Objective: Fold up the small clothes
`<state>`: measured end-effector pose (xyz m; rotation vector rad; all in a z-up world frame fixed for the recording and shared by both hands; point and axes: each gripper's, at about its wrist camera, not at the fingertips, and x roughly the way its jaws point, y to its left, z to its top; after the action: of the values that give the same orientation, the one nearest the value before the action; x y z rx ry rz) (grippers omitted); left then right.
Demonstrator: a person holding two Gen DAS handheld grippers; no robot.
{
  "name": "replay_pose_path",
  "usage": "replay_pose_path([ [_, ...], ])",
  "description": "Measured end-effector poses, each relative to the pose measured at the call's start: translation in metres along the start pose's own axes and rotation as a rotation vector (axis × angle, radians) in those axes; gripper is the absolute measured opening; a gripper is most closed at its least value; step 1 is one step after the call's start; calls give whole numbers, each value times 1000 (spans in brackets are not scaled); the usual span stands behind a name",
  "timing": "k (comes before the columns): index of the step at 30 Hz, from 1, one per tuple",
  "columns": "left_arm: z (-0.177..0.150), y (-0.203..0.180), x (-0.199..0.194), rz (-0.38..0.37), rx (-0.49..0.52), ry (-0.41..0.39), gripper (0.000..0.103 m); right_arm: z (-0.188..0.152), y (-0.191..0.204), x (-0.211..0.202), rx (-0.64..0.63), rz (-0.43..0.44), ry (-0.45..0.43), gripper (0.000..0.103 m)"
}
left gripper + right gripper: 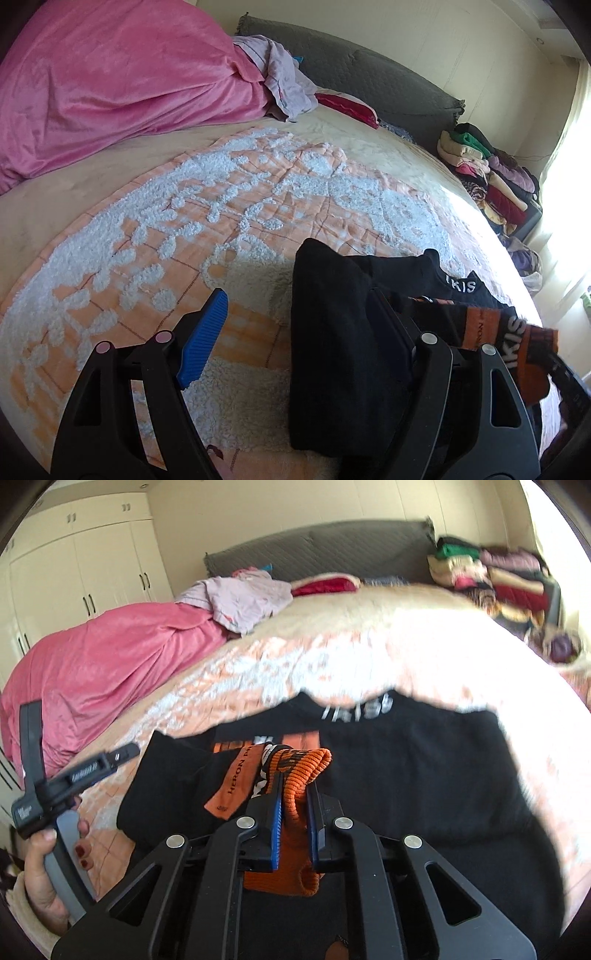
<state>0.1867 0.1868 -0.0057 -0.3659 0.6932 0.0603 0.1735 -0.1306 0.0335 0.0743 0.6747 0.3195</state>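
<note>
A black sweatshirt (424,775) with white lettering at the neck and an orange print lies on the bedspread (221,206). My right gripper (293,801) is shut on its orange ribbed cuff (295,768), which bunches up between the blue pads. In the left wrist view the same sweatshirt (332,350) shows a folded black part rising between the fingers. My left gripper (295,325) stands open, its blue pad (205,339) clear of the cloth and the other finger resting against the black fabric. The orange cuff (532,354) shows at the right edge.
A pink blanket (110,85) is heaped at the back left with a lilac garment (284,81) on it. A stack of folded clothes (491,173) stands by the grey headboard (369,77). A hand (48,867) holds the left tool. White wardrobe doors (92,572) stand behind.
</note>
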Motion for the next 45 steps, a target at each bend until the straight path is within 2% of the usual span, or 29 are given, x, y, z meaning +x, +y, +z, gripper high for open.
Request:
replay_pose_path([
  [3,0,0,0,1,5,-4,69,20,-14,-8,-26,-39,-37,9],
  [8,0,-3,0,-5,17,-10,69,39,-55,-12,-16,-153,-62,9],
  [11,-1,-8,2,-2,38,-4,69,39,-79,-12,-8,-212,-52,9],
  [16,-6,-26,3,3,111,-7,69,26,-103,-6,-6,-249,-25,8],
  [21,-2,-49,4,-29,146,5,69,12,-104,-2,-10,-266,-3,8],
  [30,-5,-111,35,-81,205,156,68,3,-107,-6,-15,-286,-2,8],
  [33,-12,-124,44,-89,239,179,68,4,-108,-7,-10,-292,-6,8],
  [38,-24,-128,59,-84,289,213,68,8,-110,-4,-33,-303,-4,8],
  [42,-32,-129,69,-73,336,234,68,4,-114,8,-19,-333,44,10],
  [44,-36,-129,71,-63,362,233,68,1,-118,10,16,-360,45,19],
  [45,-38,-129,72,-59,370,233,68,-1,-119,8,27,-373,34,19],
])
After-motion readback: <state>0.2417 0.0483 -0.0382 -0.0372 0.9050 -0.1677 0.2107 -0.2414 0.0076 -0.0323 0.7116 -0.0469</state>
